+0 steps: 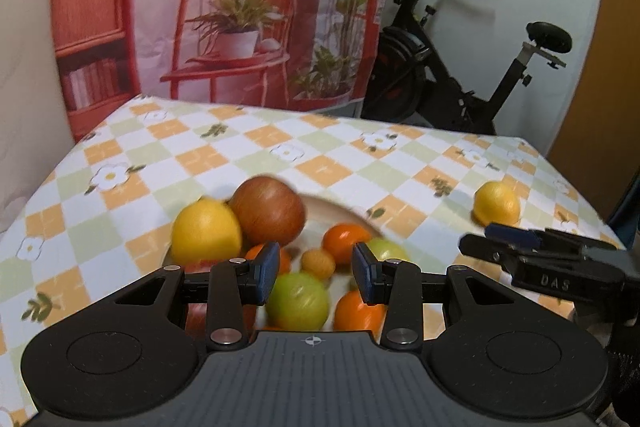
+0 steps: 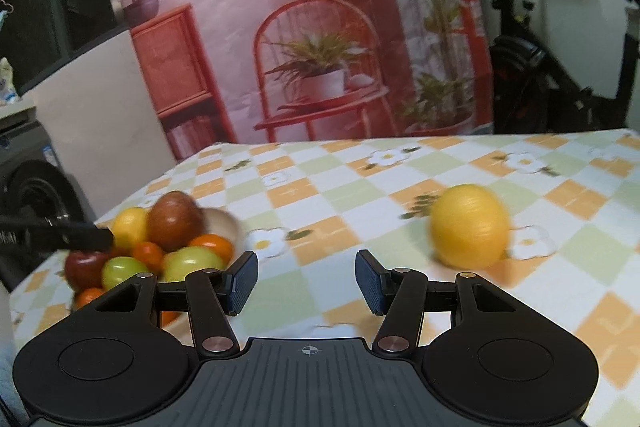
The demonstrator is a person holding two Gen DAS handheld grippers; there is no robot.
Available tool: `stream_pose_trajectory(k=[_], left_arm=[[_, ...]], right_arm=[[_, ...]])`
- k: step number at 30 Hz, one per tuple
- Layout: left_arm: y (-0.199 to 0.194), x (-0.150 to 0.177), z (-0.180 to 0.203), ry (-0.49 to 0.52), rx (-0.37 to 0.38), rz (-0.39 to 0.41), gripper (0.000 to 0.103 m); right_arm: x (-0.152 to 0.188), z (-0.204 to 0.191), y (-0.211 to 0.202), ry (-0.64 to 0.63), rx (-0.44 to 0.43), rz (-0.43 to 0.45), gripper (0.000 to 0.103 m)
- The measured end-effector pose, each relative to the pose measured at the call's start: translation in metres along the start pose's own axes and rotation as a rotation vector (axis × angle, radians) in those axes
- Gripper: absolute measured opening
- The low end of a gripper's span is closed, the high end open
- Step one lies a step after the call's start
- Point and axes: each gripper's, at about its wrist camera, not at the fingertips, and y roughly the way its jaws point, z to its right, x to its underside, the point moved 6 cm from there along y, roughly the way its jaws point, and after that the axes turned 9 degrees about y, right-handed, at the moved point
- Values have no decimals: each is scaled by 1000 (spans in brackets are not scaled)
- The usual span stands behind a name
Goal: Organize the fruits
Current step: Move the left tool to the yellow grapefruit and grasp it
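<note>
A pale plate point(image 1: 340, 211) holds a pile of fruit: a lemon point(image 1: 206, 231), a red-brown apple point(image 1: 268, 211), a green apple point(image 1: 298, 301) and several oranges point(image 1: 344, 241). My left gripper point(image 1: 317, 275) hovers just over this pile, its blue pads apart and pressing on nothing. A second lemon point(image 2: 470, 227) lies alone on the checked tablecloth point(image 2: 320, 211), ahead and to the right of my right gripper point(image 2: 306, 281). That gripper stands open with only cloth between its pads. In the right wrist view the plate point(image 2: 224, 223) is at the far left.
The table's far edge meets a pink printed backdrop point(image 1: 240, 7). An exercise bike point(image 1: 440, 67) stands behind the table's right corner. The table's left edge drops off near the plate point(image 2: 120, 211).
</note>
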Motion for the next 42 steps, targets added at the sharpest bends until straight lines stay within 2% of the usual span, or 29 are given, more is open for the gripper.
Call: stream_pose_trajectory(k=[8,13,20,24,28,34,42], left_arm=[[16,-37,35,52,77,43,43],[30,-55,51,63,126,55,43],[60,-83,68,74,178,45,43],[81,-98,78,39,229,22,43],[105,-97,98,39,281,-17,42],[137,-82,128,57,355,-91,42],[160,-72,140,30,412,-151,42]], right_arm=[[-14,58,-22,45,120,50,51],[-18,83,-25,29,173,48,51],[-21,83,-7,-81,172,-12,50],[-25,83,3,-96,166,-29,50],[-29,88,11,-63,132,-54,53],[-26,85,19,-81,112,-95,51],[-28,88,26,-51,90,-122,51]])
